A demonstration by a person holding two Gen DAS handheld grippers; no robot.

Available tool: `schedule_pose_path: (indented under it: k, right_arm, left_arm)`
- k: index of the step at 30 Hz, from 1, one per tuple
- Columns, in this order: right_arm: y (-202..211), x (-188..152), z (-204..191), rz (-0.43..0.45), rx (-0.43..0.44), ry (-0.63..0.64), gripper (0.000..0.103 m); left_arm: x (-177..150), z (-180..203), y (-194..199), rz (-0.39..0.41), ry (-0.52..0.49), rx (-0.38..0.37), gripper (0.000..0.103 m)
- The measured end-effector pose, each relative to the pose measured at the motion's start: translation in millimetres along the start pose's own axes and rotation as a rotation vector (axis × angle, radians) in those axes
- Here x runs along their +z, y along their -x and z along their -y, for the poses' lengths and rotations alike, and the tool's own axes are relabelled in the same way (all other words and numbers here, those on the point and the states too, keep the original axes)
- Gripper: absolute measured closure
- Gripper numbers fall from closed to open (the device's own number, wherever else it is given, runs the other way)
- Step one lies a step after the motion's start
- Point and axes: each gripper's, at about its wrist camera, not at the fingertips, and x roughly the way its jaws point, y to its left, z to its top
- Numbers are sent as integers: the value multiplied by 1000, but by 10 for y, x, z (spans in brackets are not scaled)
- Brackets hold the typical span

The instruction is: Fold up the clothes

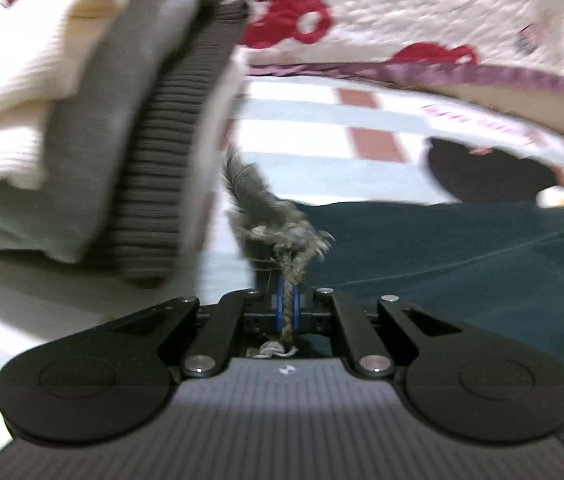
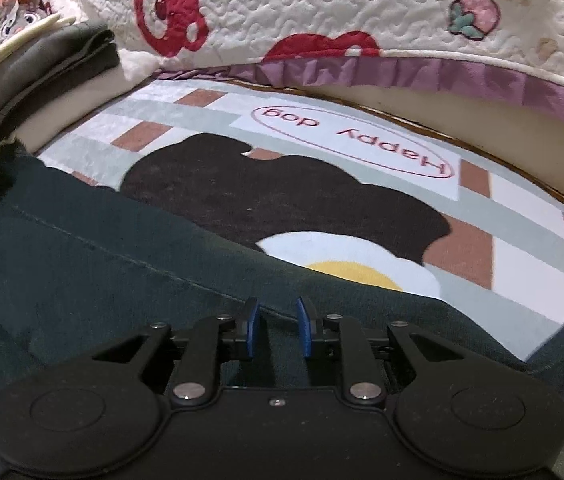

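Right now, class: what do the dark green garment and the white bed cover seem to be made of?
Dark green garment: probably heavy woven cotton or denim, matte, with a stitched seam and a frayed edge. White bed cover: likely quilted cotton, with puffy wavy stitching, red appliqué shapes and a shiny purple ruffle.

A garment [image 2: 81,248] lay on the mat [image 2: 522,264], covering its near side; folded clothes [image 2: 33,76] were stacked at the mat's left end, and a quilt [image 2: 322,12] hung behind the mat.

A dark green garment [image 2: 93,248] lies spread flat on the near side, a stitched seam running across it; its frayed edge [image 1: 282,232] bunches upward.
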Motion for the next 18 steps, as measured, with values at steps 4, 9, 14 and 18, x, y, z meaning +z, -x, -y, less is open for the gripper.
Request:
schedule_pose_path:
  k: [4,9,14,18]
  right_arm:
    - [-50,246,-230,-3,199,-90,76]
    - [-393,521,-833,-53,545,-237,76]
    - [-935,631,-1292,-135,699,-401,76]
    - [-1293,703,-1460,-164,762,-602,75]
  left_arm:
    - [27,183,37,17,37,-148,99]
    - [-9,443,-60,-20,-32,-108,99]
    - [-43,423,-39,-14,-22,-121,99]
    - [-67,388,17,-1,-17,-124,99]
